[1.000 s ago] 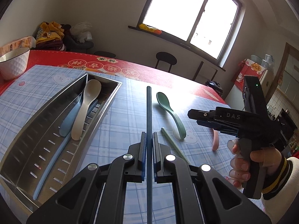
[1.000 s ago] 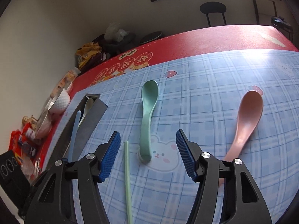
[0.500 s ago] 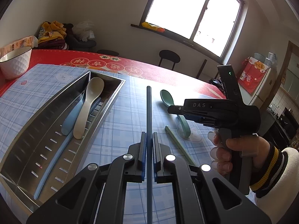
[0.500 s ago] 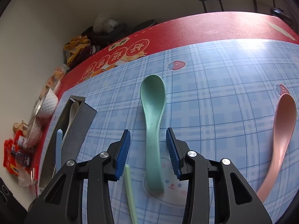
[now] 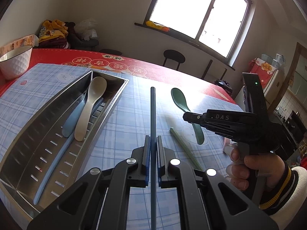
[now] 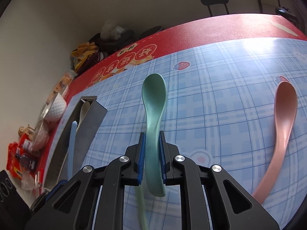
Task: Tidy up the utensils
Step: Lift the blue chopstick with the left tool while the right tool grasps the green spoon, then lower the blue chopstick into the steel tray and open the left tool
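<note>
Your right tool clamped the green spoon by its handle for lifting off the surface, while your left tool gripped a dark chopstick beside the steel tray

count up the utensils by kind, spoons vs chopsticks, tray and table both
spoons: 4, namely the green spoon in the right gripper, the pink spoon on the mat, and the beige spoon and light blue spoon in the metal tray
chopsticks: 3, namely the dark blue chopstick in the left gripper, the green chopstick on the mat, and the light blue chopstick in the tray
total: 7
</note>
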{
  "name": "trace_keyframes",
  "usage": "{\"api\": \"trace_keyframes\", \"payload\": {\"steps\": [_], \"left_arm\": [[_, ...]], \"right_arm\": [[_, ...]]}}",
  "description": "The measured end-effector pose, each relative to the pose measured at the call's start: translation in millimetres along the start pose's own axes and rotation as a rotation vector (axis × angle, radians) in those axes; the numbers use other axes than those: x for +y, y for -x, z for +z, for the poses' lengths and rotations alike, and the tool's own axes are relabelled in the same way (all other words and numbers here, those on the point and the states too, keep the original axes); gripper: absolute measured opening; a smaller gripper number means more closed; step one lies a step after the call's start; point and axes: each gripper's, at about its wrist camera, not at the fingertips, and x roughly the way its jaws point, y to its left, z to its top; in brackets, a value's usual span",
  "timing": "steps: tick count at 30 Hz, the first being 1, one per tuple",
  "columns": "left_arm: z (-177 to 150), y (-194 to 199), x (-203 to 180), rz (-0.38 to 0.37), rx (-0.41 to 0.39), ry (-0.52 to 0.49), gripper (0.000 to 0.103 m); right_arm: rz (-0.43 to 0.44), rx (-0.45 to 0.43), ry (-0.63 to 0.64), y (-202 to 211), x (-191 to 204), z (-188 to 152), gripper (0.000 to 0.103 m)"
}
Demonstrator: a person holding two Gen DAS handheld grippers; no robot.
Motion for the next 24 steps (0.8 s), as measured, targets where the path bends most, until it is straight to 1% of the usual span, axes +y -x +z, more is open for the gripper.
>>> {"api": "trace_keyframes", "payload": {"steps": [5,8,12,16,20,24], "left_arm": [[0,-3,1,-0.008,0.01,0.002,0.006],[0,-3,1,-0.012,0.011,0.0,0.006],[0,-4,-1,-0.016,0.011,-0.014,0.006],[0,-3,-1,-0.015,0.008,-0.014,0.006],[0,-4,-1,-0.007,0.01,-0.011,0.006],[-1,-2,-1,-0.005,0.009,-0.008,0.006]], "right_arm": [[0.053,-0.068,-0.023,30,-5,-19,0.014],[0.067,-0.115,-0.023,49,-7,-34,0.014],[0.063,-0.189,-0.061,71,-12,-55,0.014],[0.042,-0.295,-0.058,93,-11,-68,0.014],[0.039,-0.32,-0.034,104,-12,-73,0.014],[0.084,-0.331,-0.066,107,-20,-78,0.014]]}}
